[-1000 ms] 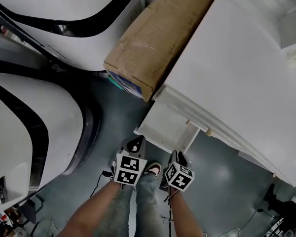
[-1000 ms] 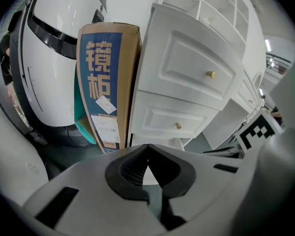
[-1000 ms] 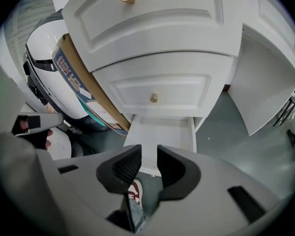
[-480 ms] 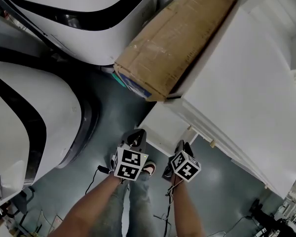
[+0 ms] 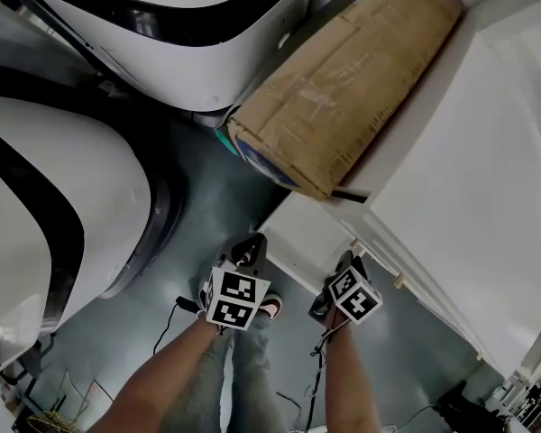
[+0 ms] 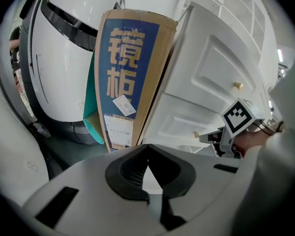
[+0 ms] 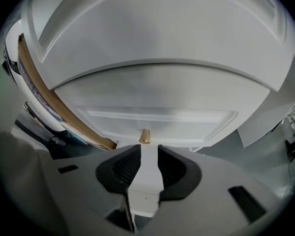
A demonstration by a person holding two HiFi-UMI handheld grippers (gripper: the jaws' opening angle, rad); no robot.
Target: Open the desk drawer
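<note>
The white desk [image 5: 451, 179] fills the right of the head view, and its lower drawer [image 5: 302, 233] juts out at floor level. In the right gripper view the drawer front [image 7: 157, 117] carries a small brass knob [image 7: 145, 135], just beyond my right gripper [image 7: 148, 154]. Its jaws have just been opening and stand apart with nothing between them. From above, the right gripper [image 5: 347, 262] sits at the drawer's right corner. My left gripper [image 5: 250, 246] hangs to the drawer's left. Its jaws [image 6: 147, 149] meet at the tips and hold nothing.
A long cardboard box [image 5: 343, 79] leans against the desk's left side. Large white machines with black stripes [image 5: 63, 197] crowd the left. A cable [image 5: 176, 309] lies on the grey floor. The person's legs and a shoe [image 5: 272, 307] are below the grippers.
The right gripper has moved right and up in the head view, closer to the drawer front. The left gripper shifted only a little. The view has swung, so the box sits higher.
</note>
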